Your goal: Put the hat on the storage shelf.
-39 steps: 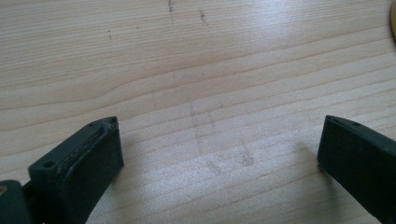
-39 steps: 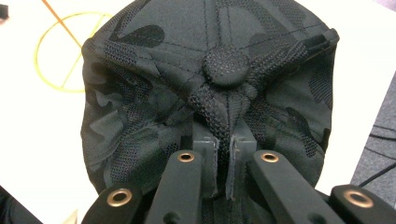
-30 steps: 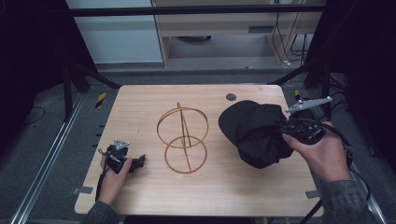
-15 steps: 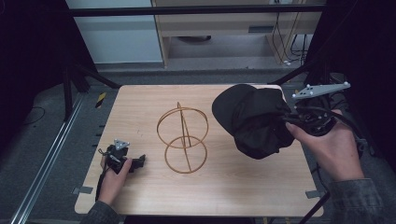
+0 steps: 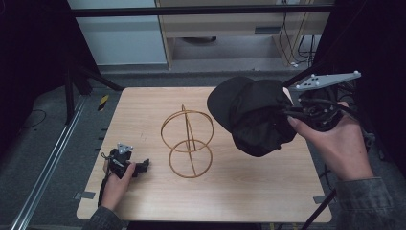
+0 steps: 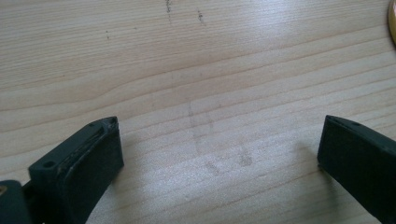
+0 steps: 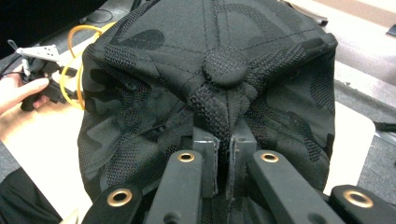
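A black cap (image 5: 253, 115) hangs in the air above the table's right side, its brim pointing left toward the stand. My right gripper (image 5: 292, 114) is shut on the cap's crown fabric; in the right gripper view the jaws pinch the cloth just below the top button (image 7: 226, 67), with the gripper (image 7: 224, 154) at the bottom. A gold wire stand (image 5: 187, 139) of crossed hoops rises upright at the table's middle. My left gripper (image 5: 143, 165) rests on the wood at the front left, open, with bare table between its jaws (image 6: 219, 154).
The wooden table (image 5: 143, 110) has dark floor around it and a metal rail (image 5: 48, 158) along its left. A shelf unit and cables stand beyond the far edge. Bare wood lies between the stand and the left gripper.
My right gripper has lifted the cap off the table and carried it up and slightly back. The left gripper has stayed where it was.
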The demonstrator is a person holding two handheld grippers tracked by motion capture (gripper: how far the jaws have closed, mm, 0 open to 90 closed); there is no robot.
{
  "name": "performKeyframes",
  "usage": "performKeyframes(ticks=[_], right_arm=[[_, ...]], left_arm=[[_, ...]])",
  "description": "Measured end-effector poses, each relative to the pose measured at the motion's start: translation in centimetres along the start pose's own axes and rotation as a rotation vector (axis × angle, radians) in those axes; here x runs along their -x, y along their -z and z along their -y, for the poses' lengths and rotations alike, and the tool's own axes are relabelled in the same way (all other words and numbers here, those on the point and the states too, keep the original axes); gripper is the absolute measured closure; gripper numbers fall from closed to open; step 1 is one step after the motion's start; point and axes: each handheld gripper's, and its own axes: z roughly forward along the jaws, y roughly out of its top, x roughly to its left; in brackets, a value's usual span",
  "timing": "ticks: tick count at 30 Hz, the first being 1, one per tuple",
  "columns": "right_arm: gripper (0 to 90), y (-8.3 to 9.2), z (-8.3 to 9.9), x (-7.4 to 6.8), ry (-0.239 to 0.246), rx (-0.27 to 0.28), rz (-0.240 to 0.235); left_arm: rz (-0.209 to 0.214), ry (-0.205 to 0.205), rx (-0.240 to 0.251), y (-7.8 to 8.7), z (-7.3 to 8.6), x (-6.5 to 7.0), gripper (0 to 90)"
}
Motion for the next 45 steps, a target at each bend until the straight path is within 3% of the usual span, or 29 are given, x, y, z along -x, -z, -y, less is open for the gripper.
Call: performKeyframes(ticks=[10, 26, 45], right_arm=[[85.3, -0.9, -2.0, -1.3, 0.043, 0.011, -0.025], [85.2, -4.3, -5.0, -3.9, 0.102, 0.014, -0.098], [85.1, -6.8, -6.5, -5.7, 0.129, 0.000, -0.153]], left_arm=[[0.000, 0.001, 0.000, 0.0, 0.0, 0.0, 0.0], [0.000, 0.000, 0.000, 0.0, 0.0, 0.0, 0.0], [0.000, 0.000, 0.000, 0.0, 0.0, 0.0, 0.0]])
